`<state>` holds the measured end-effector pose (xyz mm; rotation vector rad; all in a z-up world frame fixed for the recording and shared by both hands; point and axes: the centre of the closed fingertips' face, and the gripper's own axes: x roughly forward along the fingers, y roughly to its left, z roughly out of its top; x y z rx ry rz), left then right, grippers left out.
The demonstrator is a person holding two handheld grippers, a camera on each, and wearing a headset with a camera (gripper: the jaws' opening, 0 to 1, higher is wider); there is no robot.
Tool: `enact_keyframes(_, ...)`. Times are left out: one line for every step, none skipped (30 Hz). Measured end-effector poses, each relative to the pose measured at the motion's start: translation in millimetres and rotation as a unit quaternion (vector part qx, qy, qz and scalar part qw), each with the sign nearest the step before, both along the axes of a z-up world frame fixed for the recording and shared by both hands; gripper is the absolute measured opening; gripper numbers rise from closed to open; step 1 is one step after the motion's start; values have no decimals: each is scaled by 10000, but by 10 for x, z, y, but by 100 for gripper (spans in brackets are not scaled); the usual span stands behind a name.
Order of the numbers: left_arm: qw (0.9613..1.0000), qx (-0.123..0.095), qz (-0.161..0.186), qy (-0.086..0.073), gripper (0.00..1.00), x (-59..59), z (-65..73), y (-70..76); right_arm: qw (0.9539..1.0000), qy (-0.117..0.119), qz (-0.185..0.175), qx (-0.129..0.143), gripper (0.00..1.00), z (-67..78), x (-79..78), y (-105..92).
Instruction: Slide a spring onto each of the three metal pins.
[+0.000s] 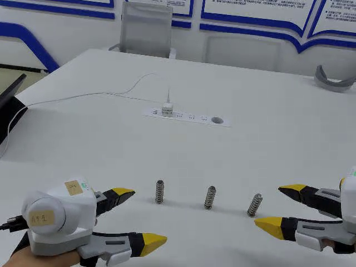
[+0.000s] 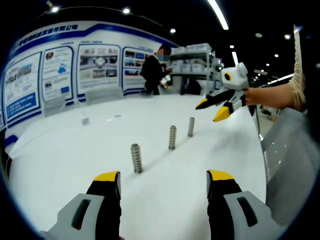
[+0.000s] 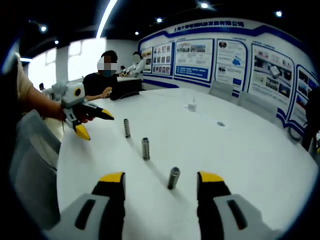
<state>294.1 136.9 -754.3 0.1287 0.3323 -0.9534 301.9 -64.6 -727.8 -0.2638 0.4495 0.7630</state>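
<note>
"Springs [image 1: 209,197], where do they stand?"
"Three of them, upright in a row on the white table [image 1: 111,139], at its near side, between the two grippers."
"And the left gripper [image 1: 149,216]?"
"Jaws wide apart, holding nothing, just left of the row."
"The right gripper [image 1: 267,205]?"
"Also spread open and empty, tips near the rightmost spring [image 1: 255,204], not touching."

1. I see the three springs [image 1: 209,197] as bare coiled metal, grey with a dull sheen.
2. The counter [image 1: 111,144] reads smooth white, matt, with soft reflections.
3. My left claw [image 1: 146,216] and right claw [image 1: 269,205] look plastic: glossy yellow tips, matt black behind, pale grey shells.
4. Tan paper labels [image 1: 73,187], matt, sit on the left shell.
</note>
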Motion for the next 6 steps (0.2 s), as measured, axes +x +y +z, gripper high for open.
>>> enact_keyframes(10000,0,2,1,71,-1,0,0,10000,6,6,14,59,-2,-3,7)
enact_keyframes(10000,2,2,4,71,-1,-2,1,10000,4,15,15,60,-2,-8,13)
enact_keyframes(10000,3,2,1,71,-4,-2,2,10000,2,33,2,60,-8,-14,19)
enact_keyframes(10000,-2,5,0,71,-3,-1,2,10000,8,40,-7,60,-13,-24,20)
enact_keyframes(10000,-7,8,2,71,0,-2,4,10000,20,39,-12,60,-24,-26,18)
enact_keyframes(10000,-8,13,4,71,2,-3,5,10000,23,38,-9,60,-34,-25,15)
